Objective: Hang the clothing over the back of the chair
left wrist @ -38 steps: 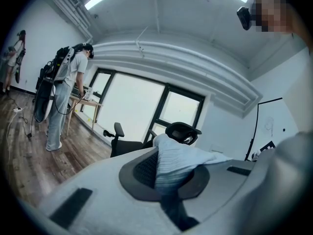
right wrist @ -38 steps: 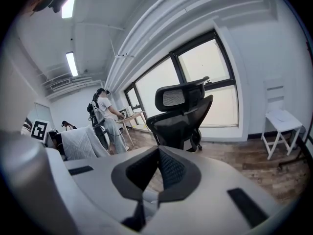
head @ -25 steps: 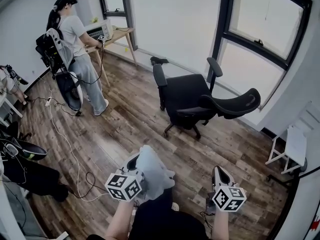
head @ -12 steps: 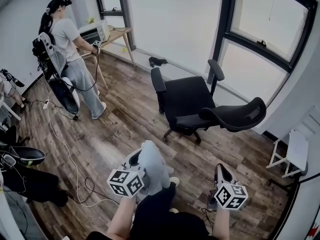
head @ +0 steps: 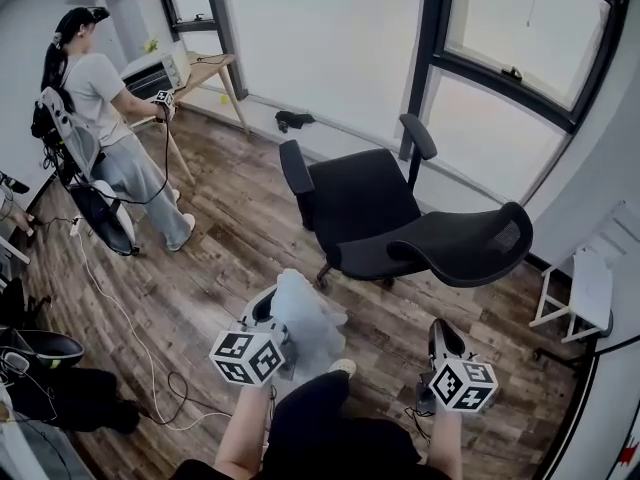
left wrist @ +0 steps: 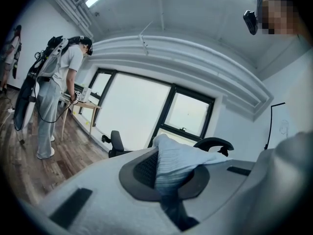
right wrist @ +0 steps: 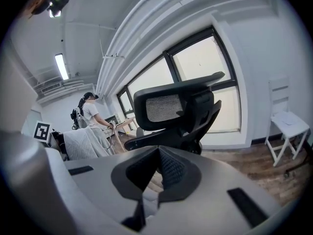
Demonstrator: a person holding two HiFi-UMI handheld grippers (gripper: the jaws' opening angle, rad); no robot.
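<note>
text: none legible | labels/brands: none | numbers: none | signs: none

Chair (head: 365,203) stands mid-floor (head: 220,258) before the window wall (head: 330,48), its backrest (head: 470,243) on its right. Clothing (head: 305,318) sits in the left claw (head: 268,313), near side of the chair. The right claw (head: 440,335) is well right of it. A person (head: 100,118) stands at the counter (head: 205,68) in the floor's far-left corner. A stool (head: 585,293) is at the right edge.
</note>
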